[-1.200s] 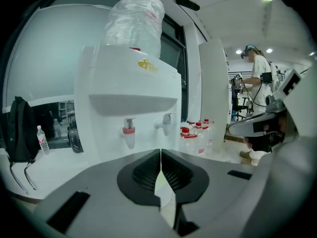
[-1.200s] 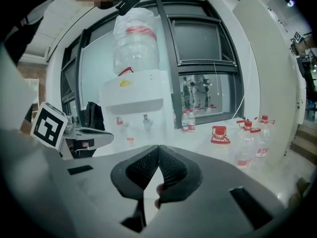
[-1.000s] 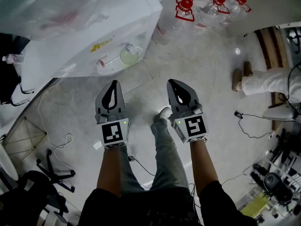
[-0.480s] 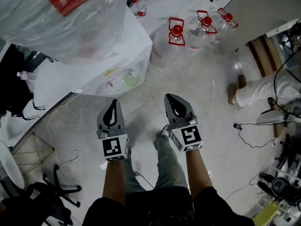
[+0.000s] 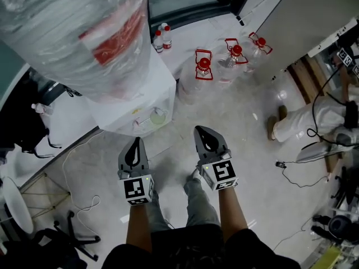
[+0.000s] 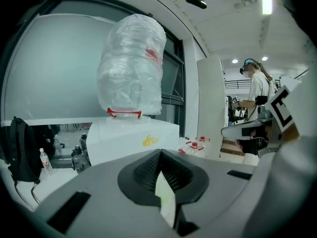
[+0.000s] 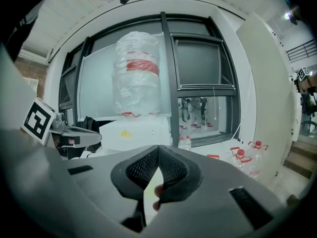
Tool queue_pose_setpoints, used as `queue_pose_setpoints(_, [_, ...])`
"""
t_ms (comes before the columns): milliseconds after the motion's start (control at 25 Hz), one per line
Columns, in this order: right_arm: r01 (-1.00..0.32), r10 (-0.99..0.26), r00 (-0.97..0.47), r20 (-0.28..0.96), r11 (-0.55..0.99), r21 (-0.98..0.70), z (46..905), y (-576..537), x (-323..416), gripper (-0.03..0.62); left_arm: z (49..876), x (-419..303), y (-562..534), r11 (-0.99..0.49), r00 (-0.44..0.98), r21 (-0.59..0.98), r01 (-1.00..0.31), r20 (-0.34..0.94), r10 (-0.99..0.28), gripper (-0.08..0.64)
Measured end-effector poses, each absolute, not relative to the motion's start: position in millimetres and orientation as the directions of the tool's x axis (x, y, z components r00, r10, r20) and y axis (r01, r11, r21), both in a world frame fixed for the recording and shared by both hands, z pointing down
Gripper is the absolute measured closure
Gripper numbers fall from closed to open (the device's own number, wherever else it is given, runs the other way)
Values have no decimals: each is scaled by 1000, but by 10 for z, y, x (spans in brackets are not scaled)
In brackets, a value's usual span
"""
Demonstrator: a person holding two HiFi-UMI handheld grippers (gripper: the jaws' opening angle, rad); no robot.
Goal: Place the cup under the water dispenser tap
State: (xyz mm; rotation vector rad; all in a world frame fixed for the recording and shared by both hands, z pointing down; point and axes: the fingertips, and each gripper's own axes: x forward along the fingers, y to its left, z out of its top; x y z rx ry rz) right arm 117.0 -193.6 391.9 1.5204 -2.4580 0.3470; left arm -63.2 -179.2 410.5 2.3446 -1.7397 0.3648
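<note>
Lifted higher, left tongs (image 5: 134,143) and right tongs (image 5: 201,131) are shut, empty; only head view shows cup (image 5: 159,117).

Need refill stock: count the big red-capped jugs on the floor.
3. Left jug beside the white dispenser, middle jug, right jug by the wall, in a row on the floor. Others may be hidden behind the dispenser.

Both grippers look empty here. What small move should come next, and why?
Probably open the left gripper and reach toward the pale green cup at the front of the white water dispenser: it and the right gripper are shut, empty, short of the cup.
</note>
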Motion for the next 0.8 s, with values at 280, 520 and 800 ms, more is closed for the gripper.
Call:
queue_pose_setpoints(280, [-901, -855, -429, 292, 429, -67, 3467, -1992, 1189, 578, 3707, -690, -1795, -284, 275, 13, -959, 301, -913, 545])
queue_pose_setpoints(520, [-896, -854, -434, 288, 442, -37, 3140, -1979, 1179, 578, 3399, -730, -1859, -282, 274, 13, -959, 281, -920, 545])
queue_pose_setpoints(800, [-904, -868, -420, 266, 426, -39, 2803, -2043, 1279, 578, 2987, -779, -1964, -266, 261, 17, -964, 249, -933, 545])
